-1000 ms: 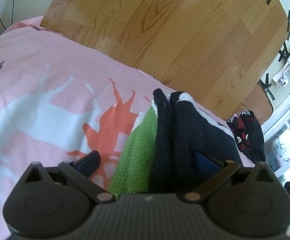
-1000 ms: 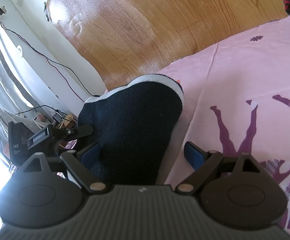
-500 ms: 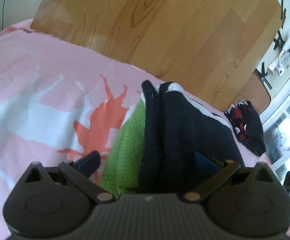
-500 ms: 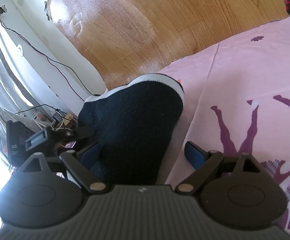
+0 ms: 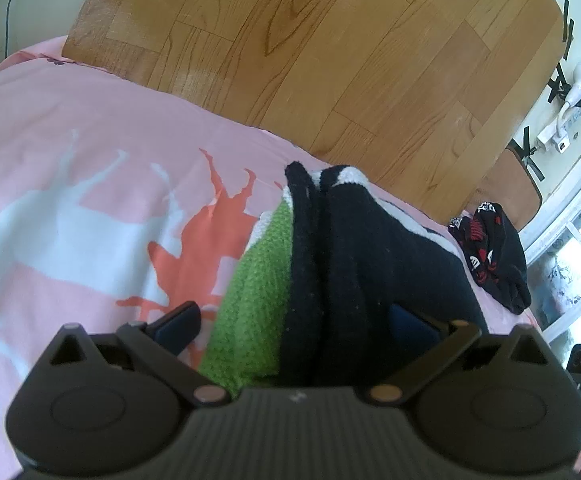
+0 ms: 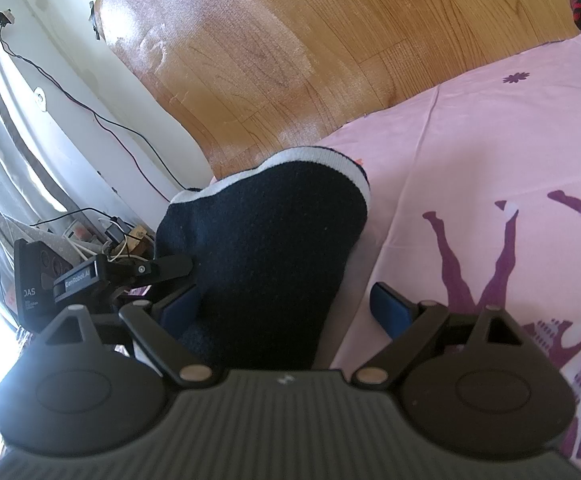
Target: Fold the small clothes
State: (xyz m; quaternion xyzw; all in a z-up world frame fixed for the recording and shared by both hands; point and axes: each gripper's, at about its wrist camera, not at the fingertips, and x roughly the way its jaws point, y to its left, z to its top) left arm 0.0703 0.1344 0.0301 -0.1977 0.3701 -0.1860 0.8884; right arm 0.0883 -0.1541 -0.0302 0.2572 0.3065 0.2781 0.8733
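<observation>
Black knit garment point(image 5: 354, 264) w/ white trim, bunched in upright folds on pink sheet, green knit piece point(image 5: 258, 292) pressed to its left side. Right view: same black knit point(image 6: 266, 248), white-edged hem up. Another black/red garment point(image 5: 494, 252) lies crumpled near bed edge.

A bedroom in a home: a bed under a pink printed sheet point(image 5: 90, 128) stands on wood-look plank flooring point(image 5: 330, 40). A white wall point(image 6: 90, 92) carries a trailing black cable point(image 6: 102, 120) (tape strips hold the floor covering's edge). Cables and clutter point(image 6: 102, 236) lie by the window, and a crumpled black-and-red garment point(image 5: 490, 252) lies on the bed.
</observation>
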